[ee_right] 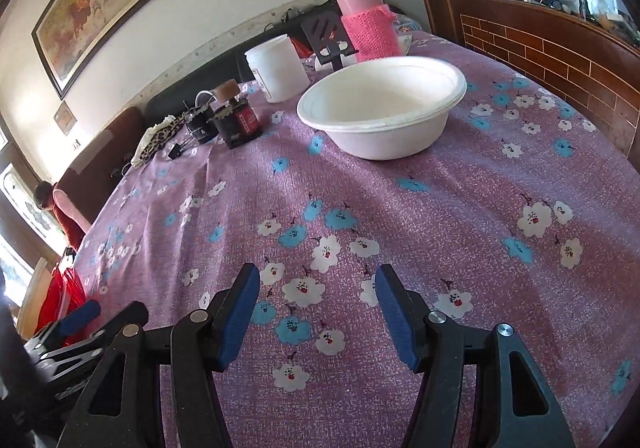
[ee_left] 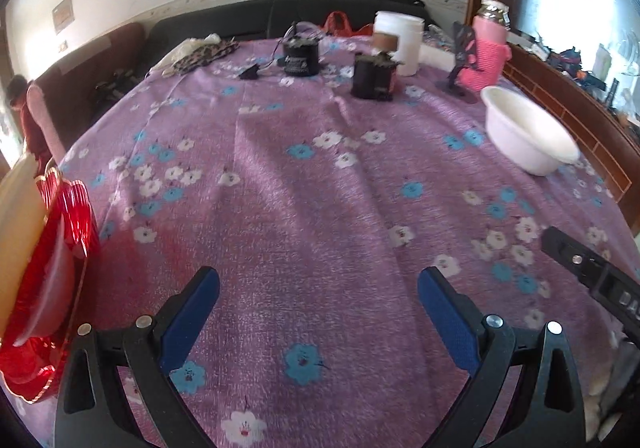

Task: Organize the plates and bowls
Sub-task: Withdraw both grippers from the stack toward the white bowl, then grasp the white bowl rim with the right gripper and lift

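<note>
Left tongs (ee_left: 319, 290) spread wide over the flowered desk (ee_left: 280, 175), nothing between the blue pads. Right tongs (ee_right: 317, 290) likewise spread and empty above the cloth. White bowl (ee_right: 382, 107) upright on the desk, well ahead of the right tongs and slightly to their right; far ahead-right of the left tongs. Red plate (ee_left: 52, 280) at the desk's edge, just left of the left tongs, blurred.

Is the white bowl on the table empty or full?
Empty. The white bowl stands upright, and the right wrist view shows only its bare white inside.
</note>
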Demonstrator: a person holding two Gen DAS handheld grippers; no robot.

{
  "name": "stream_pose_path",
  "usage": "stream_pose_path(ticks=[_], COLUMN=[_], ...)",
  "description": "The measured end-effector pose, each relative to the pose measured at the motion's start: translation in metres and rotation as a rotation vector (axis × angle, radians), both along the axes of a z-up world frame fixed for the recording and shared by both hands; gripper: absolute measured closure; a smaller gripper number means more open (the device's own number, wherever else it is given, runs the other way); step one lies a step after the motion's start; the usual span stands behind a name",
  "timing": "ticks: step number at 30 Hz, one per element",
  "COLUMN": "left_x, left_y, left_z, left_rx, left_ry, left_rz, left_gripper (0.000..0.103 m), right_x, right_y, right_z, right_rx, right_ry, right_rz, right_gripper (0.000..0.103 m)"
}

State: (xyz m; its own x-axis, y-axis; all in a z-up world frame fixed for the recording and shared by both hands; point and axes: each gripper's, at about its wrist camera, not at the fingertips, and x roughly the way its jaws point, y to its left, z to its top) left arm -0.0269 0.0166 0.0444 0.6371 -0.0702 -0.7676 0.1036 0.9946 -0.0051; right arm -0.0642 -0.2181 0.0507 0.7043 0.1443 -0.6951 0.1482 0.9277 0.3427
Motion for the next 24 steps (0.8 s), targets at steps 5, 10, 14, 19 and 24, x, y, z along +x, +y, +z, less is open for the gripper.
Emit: stream_pose_path(ticks=[5, 10, 14, 19, 24], left_x=[0.013, 0.013, 0.013, 0.013, 0.012], left_y=[0.012, 0.007, -0.004, -0.003, -0.003], left_z=[-0.015, -0.018, -0.022, -0.022, -0.022], left_rx=[-0.081, -0.054, 0.027, 0.030, 0.034], left_ry=[0.092, 0.100, 0.112, 0.111, 0.109], left_rz=[0.006, -0.004, -0.017, -0.018, -0.016], left_gripper=[0.004, 0.000, 0.000, 0.000, 0.000], right_x=[0.002, 0.005, 0.006, 0.006, 0.001], right_y=[0.001, 0.000, -0.001, -0.002, -0.010], right_z=[-0.003, -0.006, -0.007, -0.007, -0.004], right_rx=[0.002, 0.005, 0.009, 0.016, 0.033], right_ry=[0.019, 0.037, 0.045, 0.046, 0.032], right_rz=[0.003, -0.002, -0.010, -0.013, -0.035], right_gripper=[0.039, 0.035, 0.034, 0.034, 0.034])
